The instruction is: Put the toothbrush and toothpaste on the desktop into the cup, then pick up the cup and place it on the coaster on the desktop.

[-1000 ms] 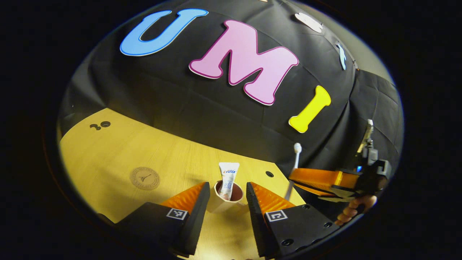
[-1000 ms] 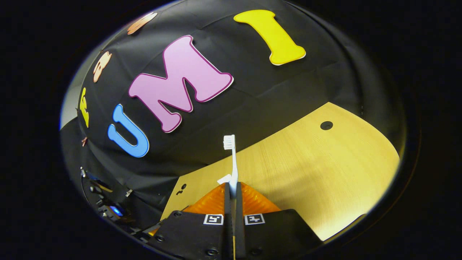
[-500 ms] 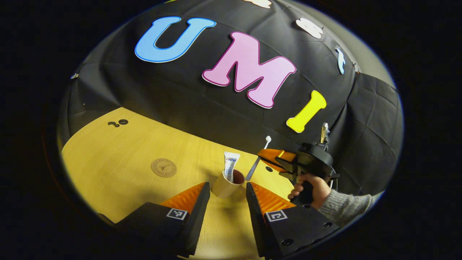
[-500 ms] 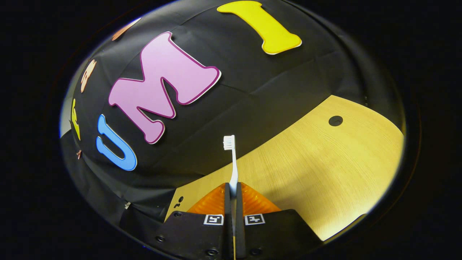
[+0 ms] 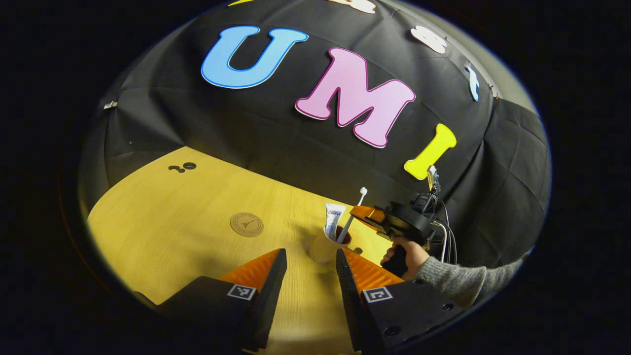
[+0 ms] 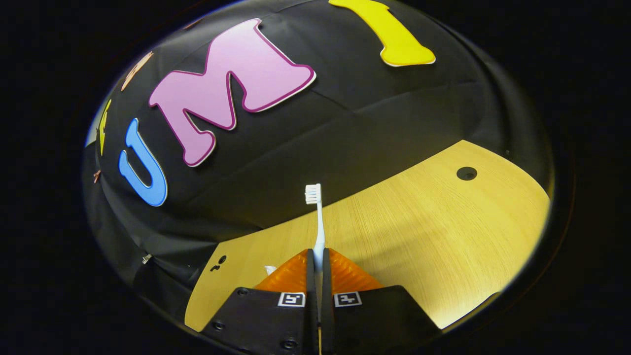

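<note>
Landmark = cup (image 5: 323, 247), pale w/ dark inside, standing upright on the wooden desktop (image 5: 197, 212). In the left gripper view the left gripper (image 5: 306, 276) sits just in front of cup, jaws wide apart, nothing between them, cup just beyond the tips and apart from both. Toothpaste (image 5: 333, 219) tube stands in the cup, white, cap end down, flat end sticking up above rim. Toothbrush (image 5: 354, 211) slants over cup's right rim, bristle head up and away from cup, lower end reaching into the cup mouth; can't tell if it touches the bottom. Right gripper (image 5: 362, 213) is right of cup, just above rim height, clamped on the brush handle; a hand (image 5: 405, 254) w/ grey sleeve (image 5: 463, 283) holds its grip, lower right of cup. Coaster (image 5: 246, 224), round, brown, lies flat on desktop left of cup, well apart from it, bare. Small dark holes in desktop far left-back of cup. In the right gripper view the right gripper (image 6: 319, 256) has both fingers pressed together on the toothbrush (image 6: 319, 222), white handle running straight up from the tips, bristle head on top facing left. White bit of toothpaste (image 6: 269, 269) peeks out beside the left finger. Desktop (image 6: 434, 231) spreads behind, one dark hole far right-back.
</note>
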